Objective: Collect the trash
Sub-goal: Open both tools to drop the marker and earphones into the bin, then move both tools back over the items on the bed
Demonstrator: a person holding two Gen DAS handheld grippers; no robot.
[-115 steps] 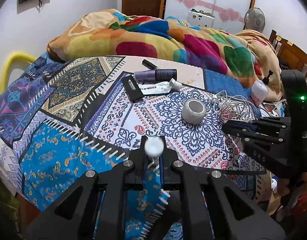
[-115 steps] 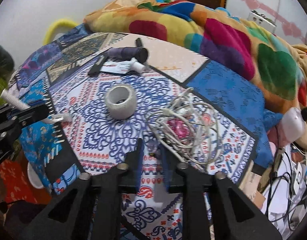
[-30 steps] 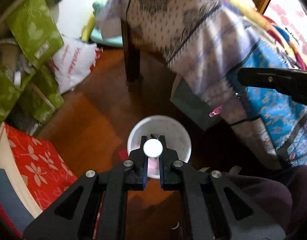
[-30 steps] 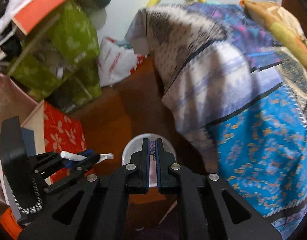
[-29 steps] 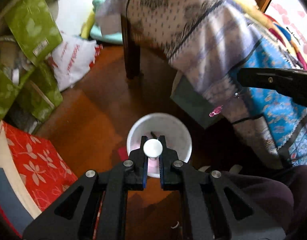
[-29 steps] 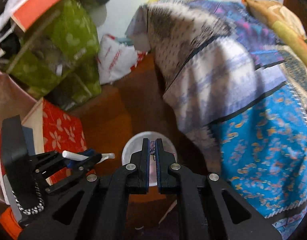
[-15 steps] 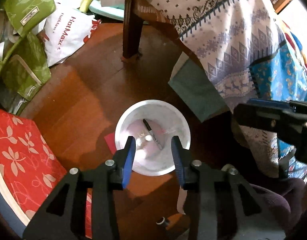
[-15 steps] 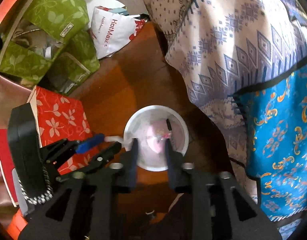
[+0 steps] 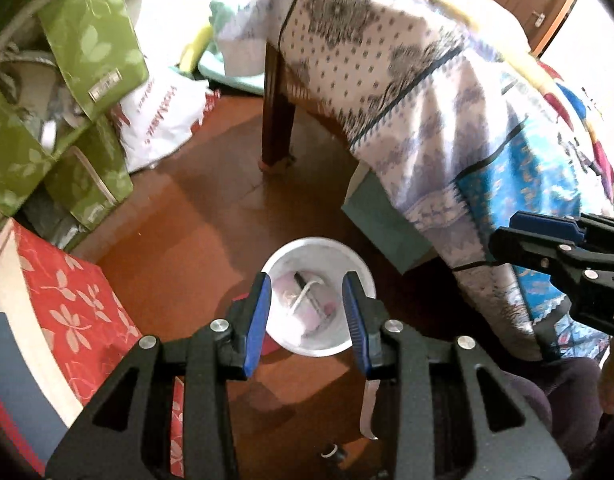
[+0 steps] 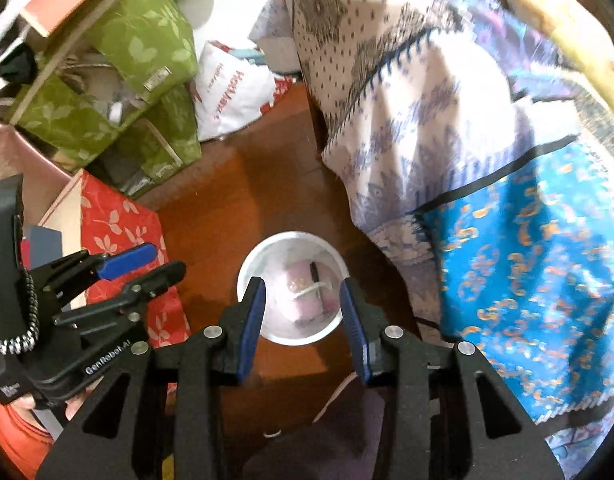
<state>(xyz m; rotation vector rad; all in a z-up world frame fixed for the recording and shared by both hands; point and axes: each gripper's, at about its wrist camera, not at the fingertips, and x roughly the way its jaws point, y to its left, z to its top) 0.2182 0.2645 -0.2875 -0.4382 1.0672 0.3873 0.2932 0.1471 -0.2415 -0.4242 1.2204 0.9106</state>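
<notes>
Left gripper [image 9: 307, 312]: I hold it pointing steeply down over the bin, jaws parted, nothing between them; they have just been opening.
Right gripper [image 10: 301, 308]: mine too, above the same bin, jaws apart and bare, also just opened.
White bin [image 9: 359, 268]: stands upright on the wooden floor [image 9: 179, 216], beside the draped bedspread [image 9: 439, 128].
White stick [image 9: 303, 296]: lies inside the bin, long axis slanted across it, on pink trash.
Black pen [image 10: 314, 272]: inside the bin, beside the stick.
</notes>
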